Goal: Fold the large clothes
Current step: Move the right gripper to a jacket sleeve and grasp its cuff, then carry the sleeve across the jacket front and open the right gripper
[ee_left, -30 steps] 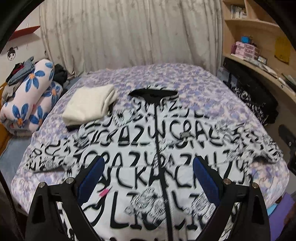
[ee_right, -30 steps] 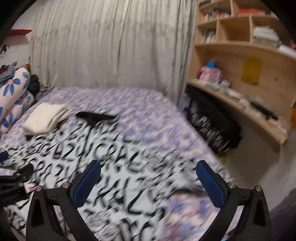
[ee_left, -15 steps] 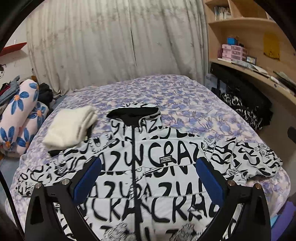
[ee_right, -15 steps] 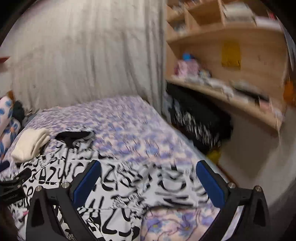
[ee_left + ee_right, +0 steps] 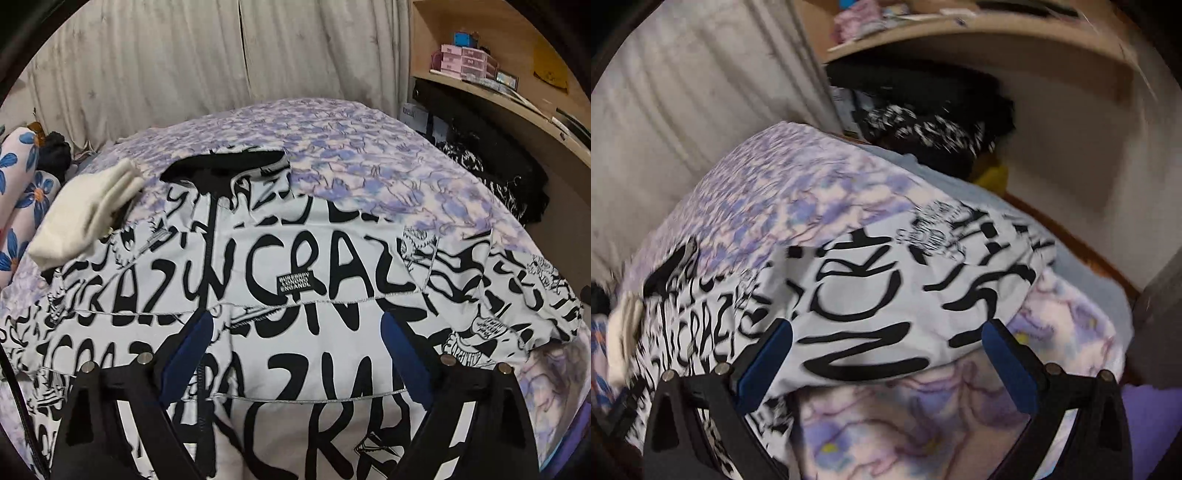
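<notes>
The lettered jacket (image 5: 295,266) is spread flat on the floral bedspread (image 5: 369,147), while the left gripper (image 5: 295,354) and right gripper (image 5: 886,354) are held wide apart above it, empty.

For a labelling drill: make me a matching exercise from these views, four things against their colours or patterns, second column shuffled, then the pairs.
Things:
1. jacket
2. folded garment
3. bedspread
4. left gripper pads

Colours or patterns:
A. purple and pale floral print
B. dark blue
C. white with black lettering
D. plain cream

Pairs: 1-C, 2-D, 3-A, 4-B
</notes>
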